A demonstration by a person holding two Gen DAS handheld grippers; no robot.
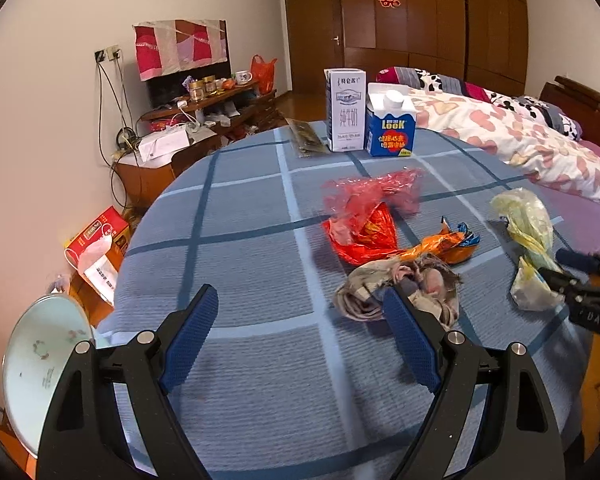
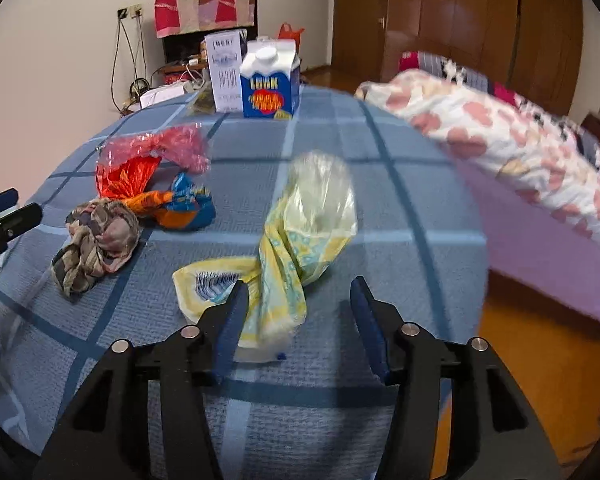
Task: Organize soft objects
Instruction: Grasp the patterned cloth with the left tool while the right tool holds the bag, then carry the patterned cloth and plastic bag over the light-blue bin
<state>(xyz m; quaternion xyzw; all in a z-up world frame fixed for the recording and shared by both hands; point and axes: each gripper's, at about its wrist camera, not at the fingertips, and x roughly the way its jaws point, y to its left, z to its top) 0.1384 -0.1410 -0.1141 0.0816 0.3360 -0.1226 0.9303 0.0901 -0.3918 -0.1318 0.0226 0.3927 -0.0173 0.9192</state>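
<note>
Several soft things lie on the blue checked tablecloth (image 1: 240, 264). A crumpled patterned cloth (image 1: 404, 284) (image 2: 96, 240) touches the tip of the right finger of my open left gripper (image 1: 300, 300), which holds nothing. Behind the cloth are an orange and blue wrapper (image 1: 452, 244) (image 2: 180, 204) and a red plastic bag (image 1: 372, 196) (image 2: 156, 152). A twisted yellow plastic bag (image 2: 300, 232) (image 1: 528, 232) lies between the spread fingers of my open right gripper (image 2: 299, 286), and its left finger covers the bag's near corner.
Two cartons stand at the table's far edge, a white one (image 1: 345, 108) and a blue one (image 1: 390, 124) (image 2: 270, 84), with a dark packet (image 1: 306, 138) beside them. A pale bowl (image 1: 40, 360) sits low at the left. A bed with a heart-print quilt (image 2: 500, 132) fills the right.
</note>
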